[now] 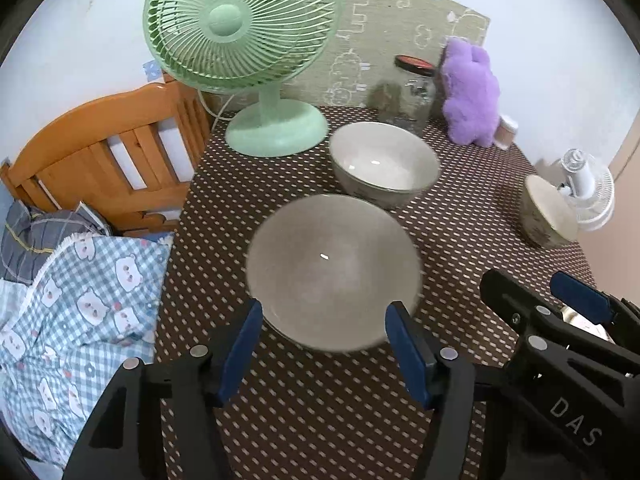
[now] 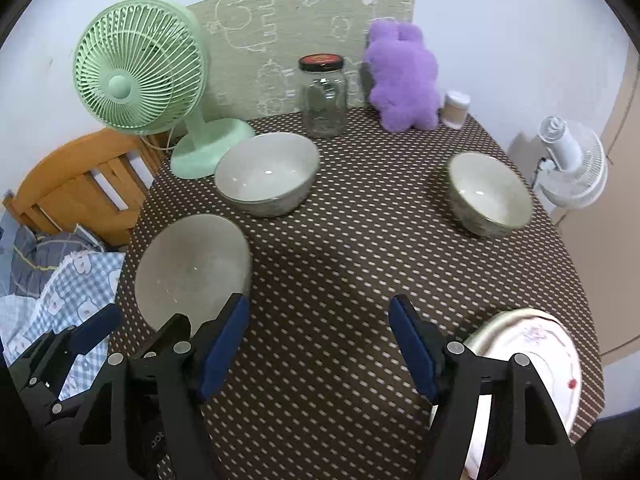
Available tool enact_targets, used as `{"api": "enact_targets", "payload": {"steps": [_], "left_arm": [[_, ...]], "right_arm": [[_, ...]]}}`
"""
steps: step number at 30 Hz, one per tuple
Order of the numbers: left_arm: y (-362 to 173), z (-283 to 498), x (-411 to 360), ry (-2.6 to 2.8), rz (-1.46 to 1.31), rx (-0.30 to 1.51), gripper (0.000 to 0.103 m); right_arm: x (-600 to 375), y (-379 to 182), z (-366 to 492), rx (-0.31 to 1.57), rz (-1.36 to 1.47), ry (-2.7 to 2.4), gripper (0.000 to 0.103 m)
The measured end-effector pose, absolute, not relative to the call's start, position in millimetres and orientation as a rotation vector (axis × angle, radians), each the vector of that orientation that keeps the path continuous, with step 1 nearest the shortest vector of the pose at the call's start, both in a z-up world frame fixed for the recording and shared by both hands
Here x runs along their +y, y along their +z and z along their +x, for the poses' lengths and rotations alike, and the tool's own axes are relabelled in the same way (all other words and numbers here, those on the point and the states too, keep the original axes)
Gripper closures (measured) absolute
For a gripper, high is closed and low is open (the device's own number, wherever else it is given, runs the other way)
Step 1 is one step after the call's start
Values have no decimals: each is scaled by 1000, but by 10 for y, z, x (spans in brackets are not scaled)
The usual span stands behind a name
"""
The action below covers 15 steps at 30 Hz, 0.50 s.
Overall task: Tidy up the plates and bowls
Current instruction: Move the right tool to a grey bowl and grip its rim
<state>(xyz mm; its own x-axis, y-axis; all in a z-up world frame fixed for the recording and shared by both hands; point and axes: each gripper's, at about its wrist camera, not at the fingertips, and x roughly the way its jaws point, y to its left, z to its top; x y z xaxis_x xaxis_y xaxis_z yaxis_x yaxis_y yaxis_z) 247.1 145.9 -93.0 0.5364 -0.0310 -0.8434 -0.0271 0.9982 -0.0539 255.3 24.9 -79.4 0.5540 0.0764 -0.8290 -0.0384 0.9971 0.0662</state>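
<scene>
Three grey-green bowls stand on a brown dotted tablecloth. The nearest bowl (image 1: pixel 332 264) lies straight ahead of my left gripper (image 1: pixel 325 312), its near rim showing between the blue pads (image 1: pixel 240 344). From the right wrist view the left pad stands clear of this bowl (image 2: pixel 192 268), so the jaws are open. A second bowl (image 1: pixel 384 164) sits behind it by the fan, and the third bowl (image 2: pixel 488 192) sits far right. My right gripper (image 2: pixel 320 320) hangs open over bare cloth with nothing between its fingers. A white flowered plate (image 2: pixel 536 344) lies just right of it at the table's edge.
A green desk fan (image 1: pixel 240 28) stands at the back left. A glass jar (image 2: pixel 324 96), a purple plush toy (image 2: pixel 404 76) and a small tub (image 2: pixel 455 109) line the back wall. A white fan (image 2: pixel 576 164) stands off the table's right edge. A wooden bed frame (image 1: pixel 100 148) and checked bedding (image 1: pixel 80 312) lie left.
</scene>
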Motion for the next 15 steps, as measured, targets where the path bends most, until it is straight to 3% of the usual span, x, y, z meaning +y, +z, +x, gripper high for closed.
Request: {"api": "enact_targets", "payload": {"steps": [6, 15], "left_arm": [[-1159, 2683, 1699, 51, -60, 1035, 40], [-1422, 2874, 1896, 90, -59, 1081, 41]], "right_arm": [[502, -994, 2836, 1011, 38, 84, 28], [735, -1278, 3103, 1071, 33, 106, 41]]}}
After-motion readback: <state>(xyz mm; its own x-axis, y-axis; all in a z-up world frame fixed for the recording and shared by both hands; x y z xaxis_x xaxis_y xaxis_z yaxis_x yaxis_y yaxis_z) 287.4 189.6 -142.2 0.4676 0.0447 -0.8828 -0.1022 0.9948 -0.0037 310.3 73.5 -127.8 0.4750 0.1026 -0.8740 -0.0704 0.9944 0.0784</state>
